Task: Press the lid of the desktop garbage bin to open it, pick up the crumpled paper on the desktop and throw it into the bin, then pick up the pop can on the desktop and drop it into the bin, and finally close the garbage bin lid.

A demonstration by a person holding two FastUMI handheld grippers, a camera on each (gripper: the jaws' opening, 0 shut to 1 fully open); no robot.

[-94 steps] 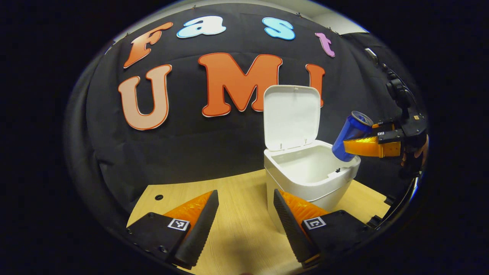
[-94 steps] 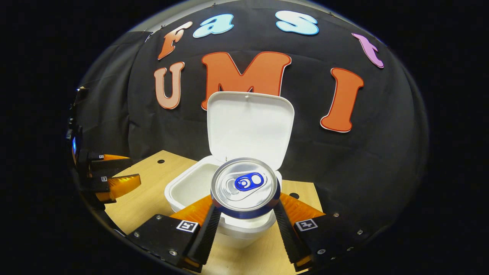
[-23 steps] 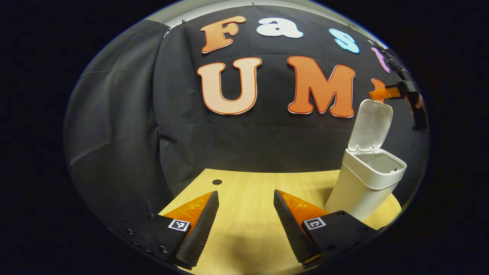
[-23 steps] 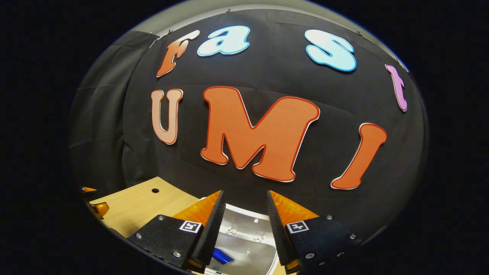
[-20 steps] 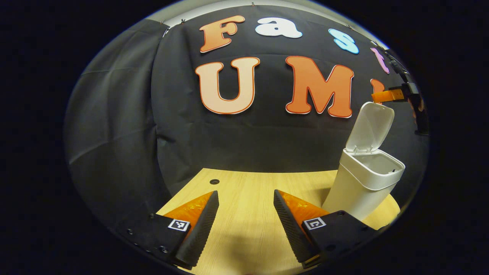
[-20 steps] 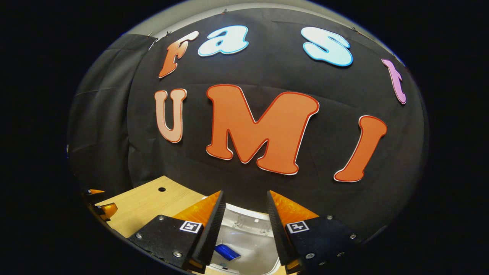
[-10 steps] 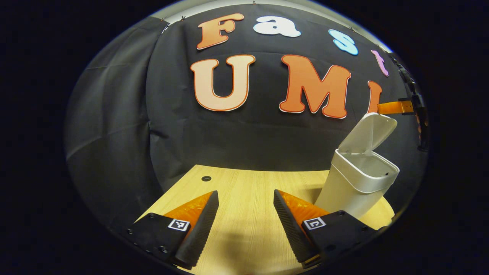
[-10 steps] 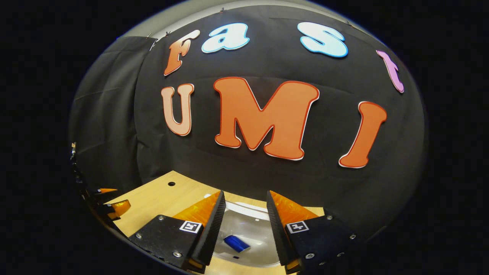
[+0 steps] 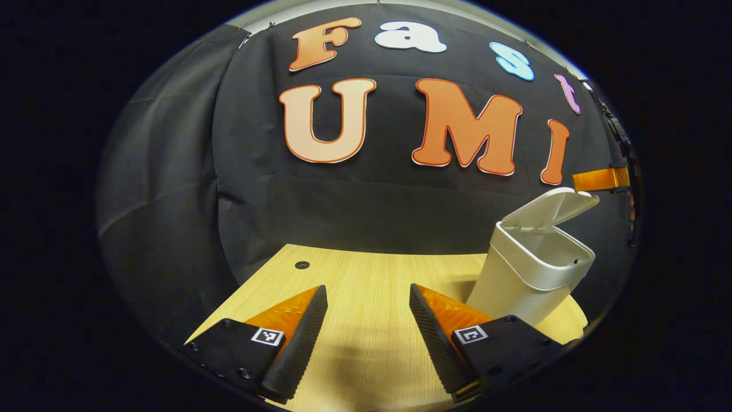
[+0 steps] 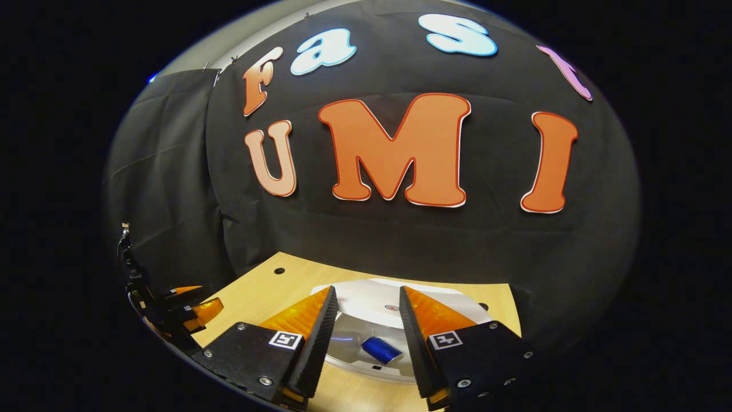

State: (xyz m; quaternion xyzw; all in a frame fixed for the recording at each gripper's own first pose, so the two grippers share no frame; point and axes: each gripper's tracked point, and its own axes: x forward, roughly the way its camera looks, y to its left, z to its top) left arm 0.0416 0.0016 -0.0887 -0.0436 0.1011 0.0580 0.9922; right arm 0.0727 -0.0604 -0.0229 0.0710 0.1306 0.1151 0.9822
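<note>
The white bin (image 9: 529, 274) stands on the wooden table at the right of the left gripper view, its lid (image 9: 553, 207) tipped far down and nearly flat. One finger (image 9: 597, 179) of my right gripper rests just above the lid's raised edge. In the right gripper view the right gripper (image 10: 366, 289) is open over the lid (image 10: 366, 302), with nothing between its fingers. The blue pop can (image 10: 380, 349) lies inside the bin, seen through the remaining gap. My left gripper (image 9: 366, 287) is open and empty, low over the table, left of the bin.
The table (image 9: 372, 274) has a small round hole (image 9: 301, 265) near its far left corner. The black cloth wall stands close behind the table. In the right gripper view the left gripper (image 10: 191, 312) sits at the far left edge.
The lid has swung down from upright to nearly flat, with the right gripper following it down. The can, held 4.7 s ago, now lies in the bin. The left gripper barely moved.
</note>
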